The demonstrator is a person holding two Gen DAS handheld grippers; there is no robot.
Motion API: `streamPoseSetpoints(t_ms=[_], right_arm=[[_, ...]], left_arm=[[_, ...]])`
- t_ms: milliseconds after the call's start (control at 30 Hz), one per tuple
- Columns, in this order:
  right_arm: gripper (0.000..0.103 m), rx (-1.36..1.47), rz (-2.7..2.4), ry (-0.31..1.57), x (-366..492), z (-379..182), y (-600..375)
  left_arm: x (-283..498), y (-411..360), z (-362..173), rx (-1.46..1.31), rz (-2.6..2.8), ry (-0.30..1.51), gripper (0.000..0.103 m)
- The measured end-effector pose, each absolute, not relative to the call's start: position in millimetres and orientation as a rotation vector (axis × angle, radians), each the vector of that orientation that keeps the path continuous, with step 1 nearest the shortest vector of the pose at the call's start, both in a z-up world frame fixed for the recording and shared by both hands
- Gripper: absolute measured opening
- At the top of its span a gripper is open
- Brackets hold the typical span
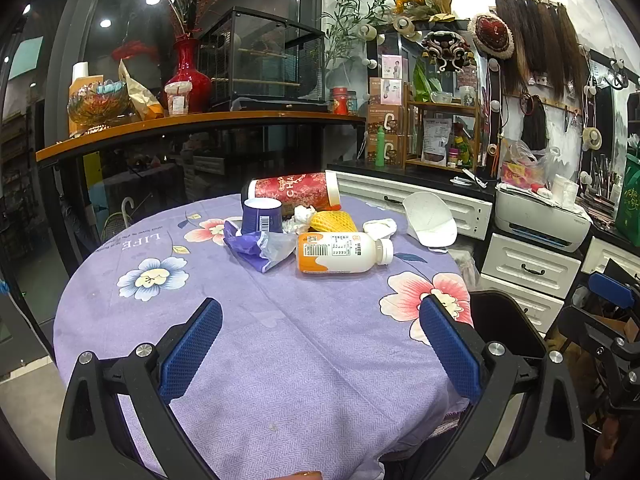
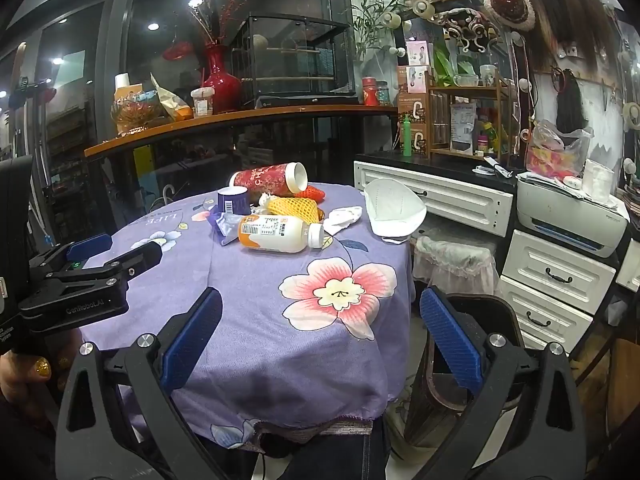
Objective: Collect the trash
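A heap of trash lies at the far side of the round table with the purple flowered cloth [image 1: 280, 340]: a white and orange bottle [image 1: 342, 253] on its side, a yellow foam net [image 1: 333, 222], a purple paper cup [image 1: 262, 216], a purple wrapper [image 1: 260, 246], crumpled tissue [image 1: 380, 227] and a red tall cup [image 1: 294, 190] lying down. A white face mask [image 1: 430, 218] rests at the right edge. My left gripper [image 1: 320, 316] hangs open over the near cloth, well short of the heap. My right gripper [image 2: 320, 316] is open at the table's near right edge; the bottle [image 2: 280, 234] lies far ahead of it.
A bin lined with a plastic bag [image 2: 452, 258] stands right of the table, below white drawers [image 2: 556, 272] and a printer [image 2: 572, 216]. A dark chair [image 2: 472, 344] sits near the right gripper. A shelf with a red vase [image 1: 188, 76] runs behind the table.
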State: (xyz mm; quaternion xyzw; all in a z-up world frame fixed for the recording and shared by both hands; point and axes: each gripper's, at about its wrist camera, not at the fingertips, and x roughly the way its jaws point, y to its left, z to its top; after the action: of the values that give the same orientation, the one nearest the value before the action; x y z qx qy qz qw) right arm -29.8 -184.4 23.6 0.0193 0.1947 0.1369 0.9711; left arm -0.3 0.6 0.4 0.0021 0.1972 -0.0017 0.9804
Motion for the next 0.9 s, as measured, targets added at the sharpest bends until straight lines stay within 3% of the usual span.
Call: streamPoseSetpoints(t_ms=[900], right_arm=[[0.098, 0.036, 0.277, 0.387, -30.5, 23.6, -183.7]], left_arm=[[-0.2, -8.4, 6.3, -0.001, -0.001, 0.393, 0.098]])
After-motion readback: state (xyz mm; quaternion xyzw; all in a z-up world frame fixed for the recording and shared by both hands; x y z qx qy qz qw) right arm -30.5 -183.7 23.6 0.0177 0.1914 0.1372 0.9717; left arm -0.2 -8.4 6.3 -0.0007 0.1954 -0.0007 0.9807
